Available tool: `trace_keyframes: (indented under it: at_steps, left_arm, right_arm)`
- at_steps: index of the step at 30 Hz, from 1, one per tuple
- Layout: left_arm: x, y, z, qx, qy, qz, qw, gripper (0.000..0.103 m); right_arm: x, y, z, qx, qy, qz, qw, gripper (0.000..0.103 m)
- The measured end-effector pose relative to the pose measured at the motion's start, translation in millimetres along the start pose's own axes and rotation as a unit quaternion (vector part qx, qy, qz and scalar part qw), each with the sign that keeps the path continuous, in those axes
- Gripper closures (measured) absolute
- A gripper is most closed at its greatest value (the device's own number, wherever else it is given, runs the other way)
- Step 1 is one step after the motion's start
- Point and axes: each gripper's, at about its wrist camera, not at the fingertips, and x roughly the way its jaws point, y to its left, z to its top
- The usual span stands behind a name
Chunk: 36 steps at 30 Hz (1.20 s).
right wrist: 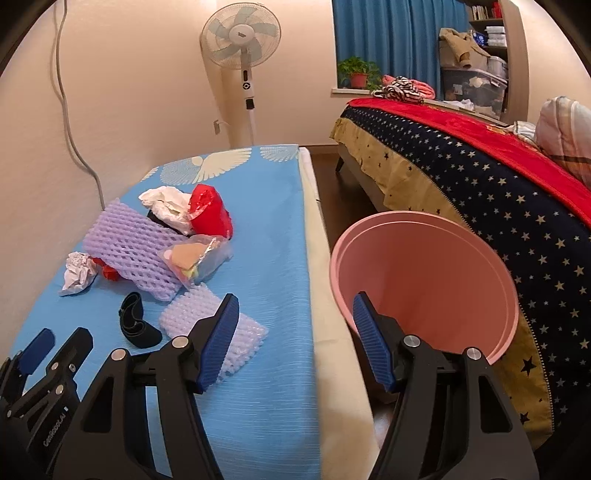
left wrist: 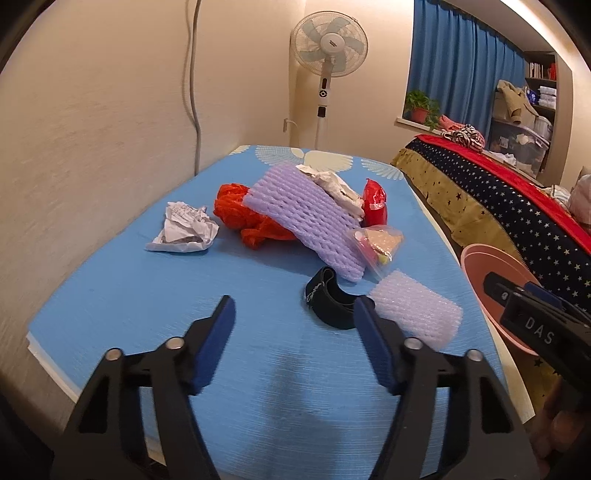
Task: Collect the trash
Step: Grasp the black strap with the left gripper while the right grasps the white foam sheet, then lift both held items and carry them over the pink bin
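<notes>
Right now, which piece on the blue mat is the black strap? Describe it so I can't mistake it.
On the blue mat, look nearest the grippers. The curled black fabric strap lies beside the small pale foam net sleeve; it is the only dark item.

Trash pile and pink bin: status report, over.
Left gripper and right gripper both open, empty. Trash untouched on blue mat; small foam net nearest. Pink bin empty beside the mat, path unobstructed.

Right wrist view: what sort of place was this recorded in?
Most likely a home bedroom. A bed under a star-patterned blanket stands at the right, a standing fan against the wall, and blue curtains hang over a windowsill with a potted plant.
</notes>
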Motion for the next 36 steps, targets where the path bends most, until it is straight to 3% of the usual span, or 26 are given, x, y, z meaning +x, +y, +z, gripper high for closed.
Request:
trace_keyframes:
  at_steps: [9,19,25,26,30,33,36]
  left_arm:
    - [12,1,4,-0.019,0.018,-0.041,0.9988,0.069]
    - [39,-9,11,-0.025,0.039,-0.06,0.9971,0.075]
    - [62,-16,9,-0.027,0.077,-0.058,0.995,0.075]
    - [63,-14,8,-0.031,0.082,-0.059,0.9944,0.076]
    - [70,-12,5,-0.039,0.098,-0.061,0.9926,0.095]
    - [69,-10,3,-0.039,0.098,-0.061,0.9925,0.097]
    - [65,-11,4,-0.032,0.092,-0.061,0.9933,0.099]
  right_arm:
    - [19,6,-4,0.006,0.027,0.044,0.999,0.047]
    - [54,10,-11,0.015,0.077,0.067,0.995,0.047]
    - [60,14,-11,0.014,0.095,0.071,0.993,0.047]
    - [61,15,-12,0.013,0.097,0.073,0.992,0.051]
    - [62,16,-14,0.01,0.104,0.09,0.99,0.07]
    - [58,18,-14,0.005,0.103,0.099,0.99,0.082]
    - [53,16,-13,0.008,0.098,0.105,0.99,0.087]
